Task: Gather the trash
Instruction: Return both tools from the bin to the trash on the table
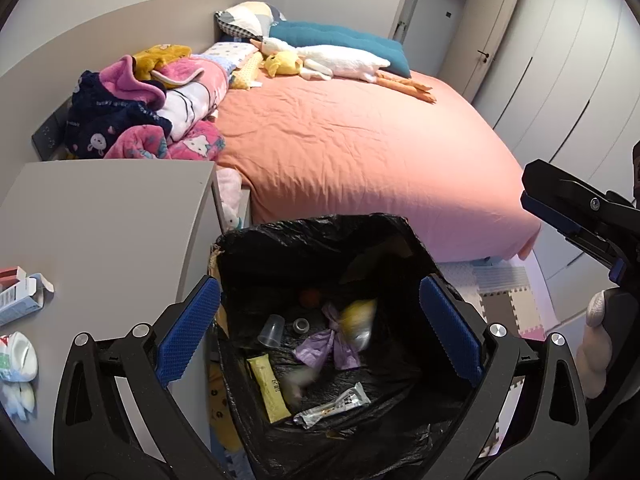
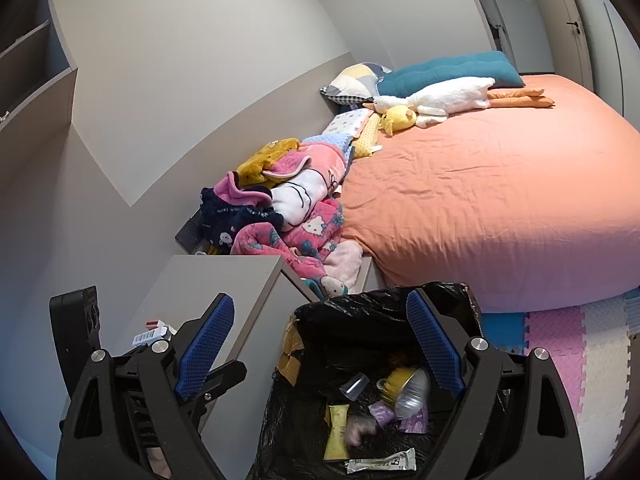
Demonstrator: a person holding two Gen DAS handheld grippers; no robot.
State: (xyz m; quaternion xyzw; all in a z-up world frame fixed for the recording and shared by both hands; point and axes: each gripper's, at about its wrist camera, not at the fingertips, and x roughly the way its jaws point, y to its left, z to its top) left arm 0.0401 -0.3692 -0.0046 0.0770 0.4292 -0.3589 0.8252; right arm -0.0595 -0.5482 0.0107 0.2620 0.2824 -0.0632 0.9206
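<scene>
A bin lined with a black bag [image 1: 280, 236] stands between the grey nightstand and the bed; it also shows in the right wrist view [image 2: 360, 300]. Inside lie a yellow wrapper [image 1: 270, 388], a silver wrapper [image 1: 334, 404], a clear cup [image 1: 272, 330], purple plastic [image 1: 326, 346] and a blurred yellow-and-silver item [image 1: 358, 322]. My left gripper [image 1: 316, 332] is open and empty above the bin. My right gripper [image 2: 320, 356] is open and empty over the bin's left rim; it also shows at the right edge of the left wrist view [image 1: 568, 216].
The grey nightstand [image 1: 108, 216] at the left holds a small carton [image 1: 20, 296] and crumpled white packaging [image 1: 18, 356]. The bed with an orange sheet [image 1: 360, 152] lies behind, with clothes [image 1: 140, 112] and plush toys [image 1: 332, 60]. Foam mats [image 2: 568, 352] cover the floor.
</scene>
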